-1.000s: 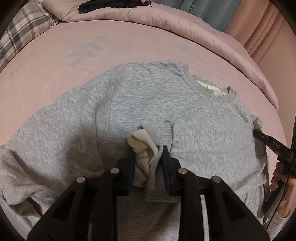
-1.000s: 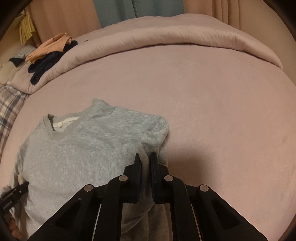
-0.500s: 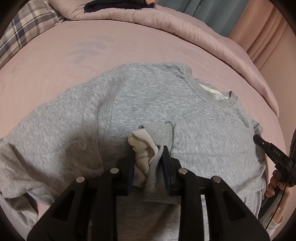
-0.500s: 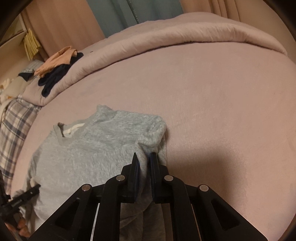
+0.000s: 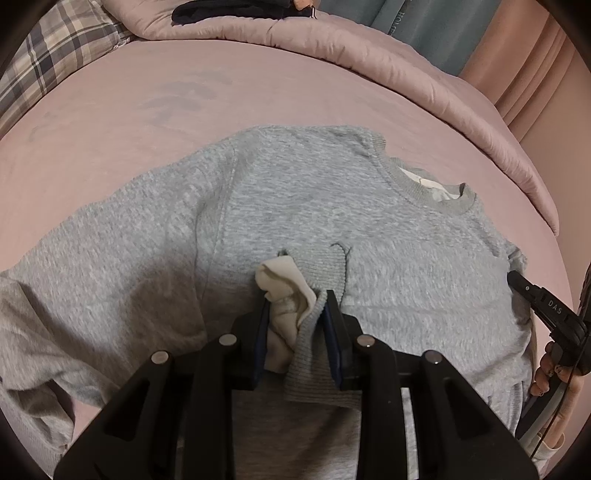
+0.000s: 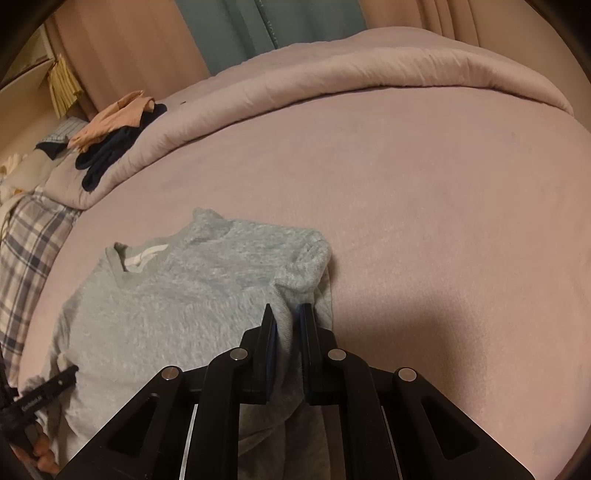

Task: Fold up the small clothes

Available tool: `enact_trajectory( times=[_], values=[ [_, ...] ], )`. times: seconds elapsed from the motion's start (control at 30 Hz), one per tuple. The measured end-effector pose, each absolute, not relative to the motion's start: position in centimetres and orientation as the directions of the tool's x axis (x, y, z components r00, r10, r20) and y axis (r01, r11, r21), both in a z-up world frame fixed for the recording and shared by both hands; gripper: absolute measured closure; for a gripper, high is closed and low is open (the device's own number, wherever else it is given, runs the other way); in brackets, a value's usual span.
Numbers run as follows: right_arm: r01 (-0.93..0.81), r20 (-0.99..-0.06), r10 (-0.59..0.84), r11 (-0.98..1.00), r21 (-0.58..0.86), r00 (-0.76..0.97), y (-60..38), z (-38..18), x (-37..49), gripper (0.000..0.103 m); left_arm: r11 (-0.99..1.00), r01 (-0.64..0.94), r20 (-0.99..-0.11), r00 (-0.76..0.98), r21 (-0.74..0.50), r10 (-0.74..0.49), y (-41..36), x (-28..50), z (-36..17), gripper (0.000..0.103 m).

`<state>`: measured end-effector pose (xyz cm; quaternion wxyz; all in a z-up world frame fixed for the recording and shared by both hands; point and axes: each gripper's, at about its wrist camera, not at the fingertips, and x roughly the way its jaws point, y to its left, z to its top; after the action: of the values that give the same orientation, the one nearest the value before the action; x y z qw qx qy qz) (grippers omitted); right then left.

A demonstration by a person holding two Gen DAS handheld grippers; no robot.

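Observation:
A grey sweatshirt (image 5: 314, 192) lies face up on the pink bed sheet (image 5: 110, 122), its collar (image 5: 428, 188) toward the far right. My left gripper (image 5: 297, 301) is shut on a bunched ribbed grey edge (image 5: 317, 269) of it, with the cream inside turned out, held over the chest. In the right wrist view my right gripper (image 6: 287, 310) is shut on a fold of the sweatshirt (image 6: 177, 295) at its right shoulder side. The right gripper's body (image 5: 546, 310) shows at the left view's right edge, held by a hand (image 5: 554, 373).
A rolled pink comforter (image 5: 369, 48) borders the far side of the bed, with dark clothes (image 5: 229, 9) and a peach garment (image 6: 118, 118) on it. A plaid pillow (image 5: 55, 55) sits far left. Bare sheet (image 6: 443, 221) stretches to the right of the sweatshirt.
The right wrist view has tilted slightly, bringing more of the clothes pile and wall at the left into view. Both grips on the sweatshirt stay as they were.

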<state>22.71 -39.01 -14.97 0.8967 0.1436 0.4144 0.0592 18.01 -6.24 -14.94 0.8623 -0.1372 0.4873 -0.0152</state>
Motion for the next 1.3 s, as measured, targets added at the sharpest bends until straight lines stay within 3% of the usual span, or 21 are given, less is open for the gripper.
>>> enact_trajectory(
  times=[0.27,0.3,0.37,0.4,0.43,0.53,0.63,0.73,0.97,1.3],
  values=[
    [0.012,-0.722,0.207,0.958,0.286,0.661,-38.9,-14.3,22.0,0.093,0.951,-0.147,-0.845,0.510,-0.272,-0.163,-5.7,17.8,-14.2,0.069],
    [0.012,-0.724,0.198,0.962,0.274,0.661,-38.9,-14.0,21.8,0.084,0.950,-0.154,-0.847,0.507,-0.272,-0.160,-5.7,17.5,-13.9,0.063],
    [0.034,-0.721,0.142,0.974,0.224,0.678,-38.9,-13.1,21.0,0.057,0.951,-0.161,-0.842,0.519,-0.263,-0.145,-5.6,16.5,-12.8,0.055],
    [0.042,-0.709,0.118,0.978,0.204,0.695,-38.9,-12.5,20.5,0.037,0.955,-0.156,-0.836,0.533,-0.252,-0.133,-5.6,15.9,-12.2,0.051],
    [0.044,-0.681,0.105,0.979,0.198,0.725,-39.0,-11.6,19.6,0.030,0.961,-0.154,-0.826,0.553,-0.230,-0.109,-5.6,15.2,-11.3,0.046],
    [0.020,-0.646,0.139,0.973,0.232,0.750,-39.3,-9.7,17.9,0.028,0.964,-0.171,-0.795,0.604,-0.206,-0.062,-4.8,13.2,-8.9,0.030],
    [-0.006,-0.617,0.171,0.966,0.260,0.768,-39.2,-8.1,16.0,0.018,0.950,-0.187,-0.759,0.647,-0.252,-0.074,-3.4,10.9,-6.9,0.018],
    [-0.055,-0.584,0.189,0.970,0.238,0.790,-38.2,-6.5,14.1,0.016,0.941,-0.184,-0.740,0.666,-0.284,-0.093,-2.7,9.5,-5.9,0.009],
    [-0.144,-0.523,0.240,0.965,0.218,0.818,-35.4,-3.8,11.1,0.008,0.954,-0.206,-0.703,0.712,-0.219,-0.008,-2.4,6.2,-5.3,0.007],
    [-0.183,-0.442,0.234,0.971,0.156,0.866,-33.7,-0.7,6.9,0.004,0.922,-0.232,-0.701,0.711,-0.309,-0.056,-0.3,4.5,-6.2,0.007]
  ],
)
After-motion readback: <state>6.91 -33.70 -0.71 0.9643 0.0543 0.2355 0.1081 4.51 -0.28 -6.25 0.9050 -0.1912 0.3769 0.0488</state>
